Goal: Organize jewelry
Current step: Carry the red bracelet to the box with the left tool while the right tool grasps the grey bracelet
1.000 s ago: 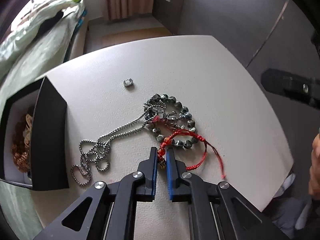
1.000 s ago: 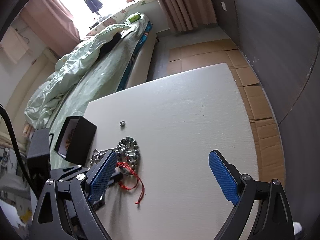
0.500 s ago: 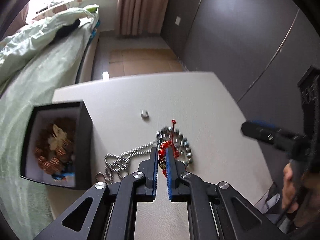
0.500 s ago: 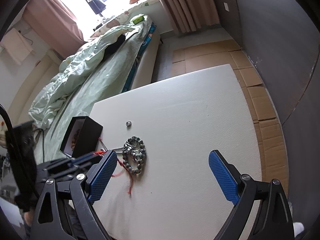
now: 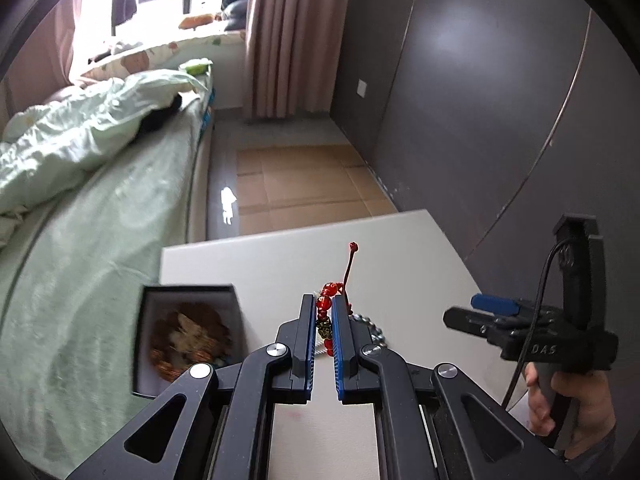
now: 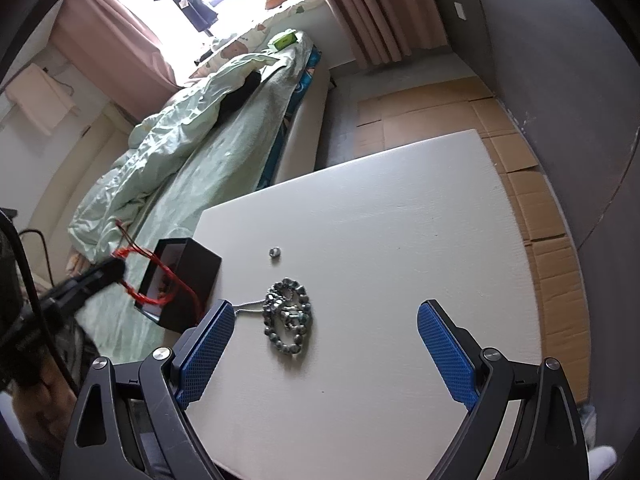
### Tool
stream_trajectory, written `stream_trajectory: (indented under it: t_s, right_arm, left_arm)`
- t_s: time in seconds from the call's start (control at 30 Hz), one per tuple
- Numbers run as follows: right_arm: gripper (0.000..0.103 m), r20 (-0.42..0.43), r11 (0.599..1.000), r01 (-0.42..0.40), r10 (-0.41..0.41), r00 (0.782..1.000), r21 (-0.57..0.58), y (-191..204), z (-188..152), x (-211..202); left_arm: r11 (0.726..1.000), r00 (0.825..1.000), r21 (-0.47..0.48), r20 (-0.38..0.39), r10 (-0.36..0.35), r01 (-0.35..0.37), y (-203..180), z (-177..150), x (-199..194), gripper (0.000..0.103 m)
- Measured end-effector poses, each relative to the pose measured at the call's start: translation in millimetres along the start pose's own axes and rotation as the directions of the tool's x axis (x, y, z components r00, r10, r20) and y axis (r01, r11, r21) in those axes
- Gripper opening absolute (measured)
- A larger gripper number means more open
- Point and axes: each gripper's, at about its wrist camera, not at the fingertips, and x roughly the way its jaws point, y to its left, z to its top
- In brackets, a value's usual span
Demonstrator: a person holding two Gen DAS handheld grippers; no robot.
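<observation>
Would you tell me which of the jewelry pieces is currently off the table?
The red cord bracelet, pinched in the left tool; the grey bead bracelet, silver chain and small ring lie on the table.

**Two wrist cameras over one white table**

The left wrist camera sits just behind its own gripper [image 5: 322, 320] and looks steeply down and forward past the near table [image 5: 400, 248] edge toward the bed [image 5: 100, 200], window and dark wall. The right wrist camera looks down from farther right over its gripper [image 6: 320, 344], taking in most of the tabletop. Both views share the table, the black box [image 6: 192, 276] at its left, the bead bracelet [image 6: 288, 316] and the bed; each sees the other gripper.
</observation>
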Motion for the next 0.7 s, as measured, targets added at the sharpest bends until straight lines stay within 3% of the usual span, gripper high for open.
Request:
stream_trajectory:
  t_s: [0.33,0.5,0.57,0.7]
  right_arm:
    - [0.086,-0.039,0.998,-0.065,0.064,0.997,-0.018,25.3,2.9,22.7]
    - [0.065,-0.11,0.999,-0.022,0.017,0.994,-0.047,34.8,3.6,48.9]
    - [0.047,-0.141,0.998,-0.006,-0.002,0.99,-0.055,33.3,1.4,57.2]
    - [0.043,-0.184,0.997,0.034,-0.047,0.982,-0.073,30.5,-2.1,69.9]
  left_arm:
    - [0.998,0.998,-0.033,0.029,0.055,-0.054,36.8,9.1,-19.0,0.007]
    - [0.996,0.998,-0.058,0.019,0.066,-0.065,57.6,5.3,-17.4,0.007]
    - [0.995,0.998,-0.071,0.012,0.067,-0.066,65.2,2.3,-14.3,0.007]
    - [0.993,0.998,-0.101,-0.003,0.064,-0.064,78.3,-5.1,-7.8,0.007]
